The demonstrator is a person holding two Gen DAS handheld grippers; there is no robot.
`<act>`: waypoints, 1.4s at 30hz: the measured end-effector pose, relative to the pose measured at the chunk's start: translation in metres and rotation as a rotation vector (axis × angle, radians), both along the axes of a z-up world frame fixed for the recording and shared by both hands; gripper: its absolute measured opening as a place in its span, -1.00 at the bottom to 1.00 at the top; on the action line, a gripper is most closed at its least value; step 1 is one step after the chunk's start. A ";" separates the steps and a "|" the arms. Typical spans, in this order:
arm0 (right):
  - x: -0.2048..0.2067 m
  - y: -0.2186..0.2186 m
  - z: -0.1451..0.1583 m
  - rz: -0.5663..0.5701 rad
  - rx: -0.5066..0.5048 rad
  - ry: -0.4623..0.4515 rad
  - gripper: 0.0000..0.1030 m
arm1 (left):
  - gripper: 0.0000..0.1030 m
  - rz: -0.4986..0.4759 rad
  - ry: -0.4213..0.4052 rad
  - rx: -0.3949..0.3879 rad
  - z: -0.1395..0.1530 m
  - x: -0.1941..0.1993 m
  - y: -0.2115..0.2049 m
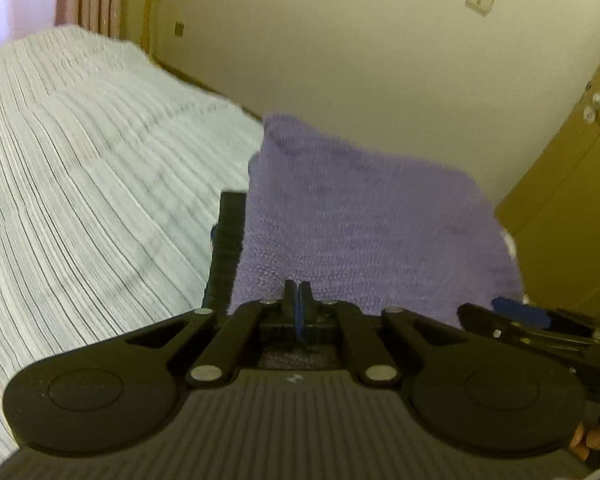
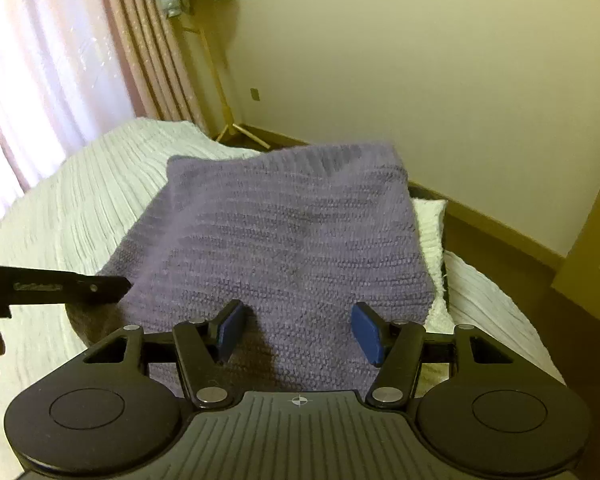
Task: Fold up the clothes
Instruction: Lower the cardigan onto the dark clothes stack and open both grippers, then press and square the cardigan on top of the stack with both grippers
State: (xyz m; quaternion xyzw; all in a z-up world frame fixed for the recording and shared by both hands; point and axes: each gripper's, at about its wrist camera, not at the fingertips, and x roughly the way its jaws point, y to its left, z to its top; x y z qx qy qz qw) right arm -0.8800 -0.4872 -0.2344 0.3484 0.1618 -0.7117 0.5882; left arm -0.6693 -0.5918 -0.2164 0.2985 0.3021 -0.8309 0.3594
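A purple knitted cloth (image 1: 364,224) (image 2: 284,236) lies folded on the bed's white ribbed cover (image 1: 92,184) (image 2: 80,184). My left gripper (image 1: 299,300) is shut at the cloth's near left edge, and I see no cloth caught between its jaws. From the right wrist view its black body (image 2: 60,288) reaches in from the left, its tip at the cloth's left edge. My right gripper (image 2: 298,336) stands open over the cloth's near part, its blue pads (image 2: 366,336) apart and not pressing. A black ribbed strip (image 1: 228,248) runs along the cloth's left edge; I cannot tell what it is.
A white knitted item (image 2: 432,232) lies just right of the purple cloth. Beyond the bed is a pale wall (image 2: 420,80), with pink curtains (image 2: 60,60) and a wooden stand (image 2: 220,92) at the left. A wooden door (image 1: 572,200) stands at the right.
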 end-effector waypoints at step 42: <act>-0.019 -0.031 0.016 0.067 0.238 0.047 0.13 | -0.95 -0.138 -0.140 0.115 0.012 -0.065 0.005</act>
